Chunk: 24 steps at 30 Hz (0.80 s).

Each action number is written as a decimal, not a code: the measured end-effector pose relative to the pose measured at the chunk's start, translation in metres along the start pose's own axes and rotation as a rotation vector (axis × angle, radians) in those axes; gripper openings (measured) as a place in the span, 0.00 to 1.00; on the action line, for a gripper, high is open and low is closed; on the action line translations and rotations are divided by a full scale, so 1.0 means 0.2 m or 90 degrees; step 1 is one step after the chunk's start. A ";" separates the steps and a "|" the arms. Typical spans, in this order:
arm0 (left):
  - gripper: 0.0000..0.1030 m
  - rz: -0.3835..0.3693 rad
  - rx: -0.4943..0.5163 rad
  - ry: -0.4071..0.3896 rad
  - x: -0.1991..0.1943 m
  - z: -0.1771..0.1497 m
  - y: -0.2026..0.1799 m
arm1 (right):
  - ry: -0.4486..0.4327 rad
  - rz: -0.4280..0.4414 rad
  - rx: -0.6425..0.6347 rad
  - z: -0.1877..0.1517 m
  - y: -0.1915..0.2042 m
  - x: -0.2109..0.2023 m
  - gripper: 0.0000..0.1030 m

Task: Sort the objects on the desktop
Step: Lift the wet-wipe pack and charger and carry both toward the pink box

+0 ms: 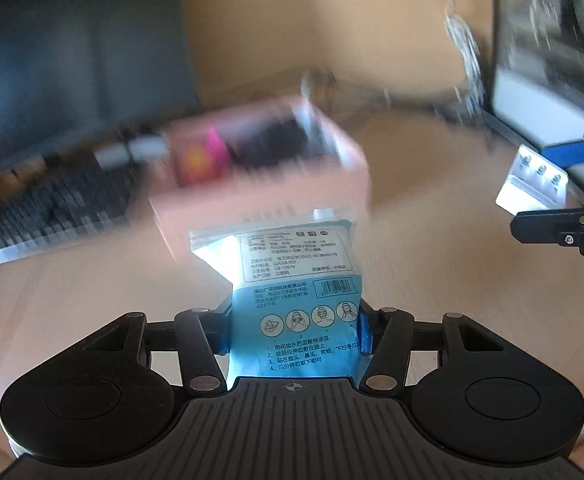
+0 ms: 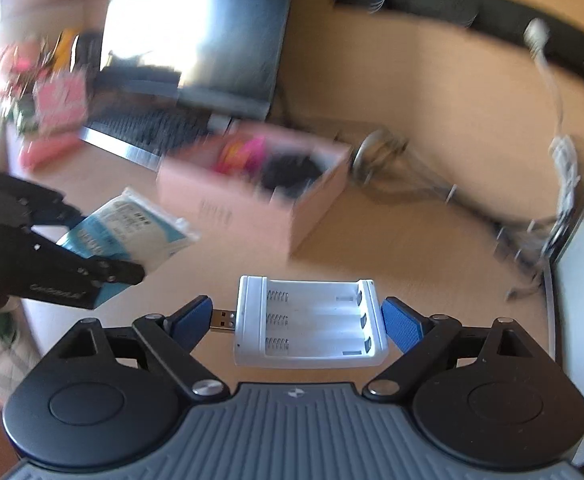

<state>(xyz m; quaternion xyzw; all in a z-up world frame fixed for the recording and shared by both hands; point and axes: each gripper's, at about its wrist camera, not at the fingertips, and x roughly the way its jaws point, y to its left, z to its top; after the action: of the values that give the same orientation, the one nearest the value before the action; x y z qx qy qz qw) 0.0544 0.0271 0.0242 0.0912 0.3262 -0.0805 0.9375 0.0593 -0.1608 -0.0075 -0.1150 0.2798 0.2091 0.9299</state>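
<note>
My left gripper (image 1: pixel 294 330) is shut on a blue and clear packet of cotton pads (image 1: pixel 292 280), held above the desk in front of the pink open box (image 1: pixel 267 168). The packet (image 2: pixel 131 228) and left gripper (image 2: pixel 71 248) also show at the left of the right wrist view. My right gripper (image 2: pixel 298 322) is shut on a white USB battery charger (image 2: pixel 312 324), its blue pads touching the USB plug and the far end. The pink box (image 2: pixel 251 200) sits beyond it, holding pink and black items. The right gripper with the charger (image 1: pixel 532 184) shows at the right of the left wrist view.
A black keyboard (image 1: pixel 43 208) lies left of the box, in front of a dark monitor (image 2: pixel 195 32). Tangled cables (image 2: pixel 452 196) run along the desk's right side. A black power strip (image 2: pixel 472 12) is on the wall. Pink clutter (image 2: pixel 47 96) sits far left.
</note>
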 end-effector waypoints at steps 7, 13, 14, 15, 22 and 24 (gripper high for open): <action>0.57 0.047 -0.006 -0.158 -0.08 0.41 0.19 | -0.193 -0.032 0.012 0.43 -0.06 -0.11 0.88; 0.57 0.003 0.024 -0.151 0.15 0.56 0.30 | -0.220 -0.036 0.005 0.65 -0.05 0.01 0.88; 0.57 -0.009 0.031 -0.148 0.19 0.58 0.32 | -0.212 -0.042 0.004 0.68 -0.05 0.05 0.88; 0.58 -0.031 0.041 -0.145 0.24 0.60 0.33 | -0.206 -0.044 0.008 0.71 -0.06 0.09 0.88; 0.83 -0.033 0.131 -0.073 0.54 0.50 0.42 | -0.132 -0.035 0.090 0.81 -0.14 0.39 0.88; 0.91 -0.039 0.117 -0.053 0.55 0.44 0.47 | -0.115 -0.036 0.093 0.80 -0.15 0.47 0.89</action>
<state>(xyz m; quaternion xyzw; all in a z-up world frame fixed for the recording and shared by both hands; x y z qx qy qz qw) 0.2118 0.0875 0.0345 0.1635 0.2811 -0.1427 0.9348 0.2194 -0.1032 0.0736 -0.0352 0.2058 0.1710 0.9629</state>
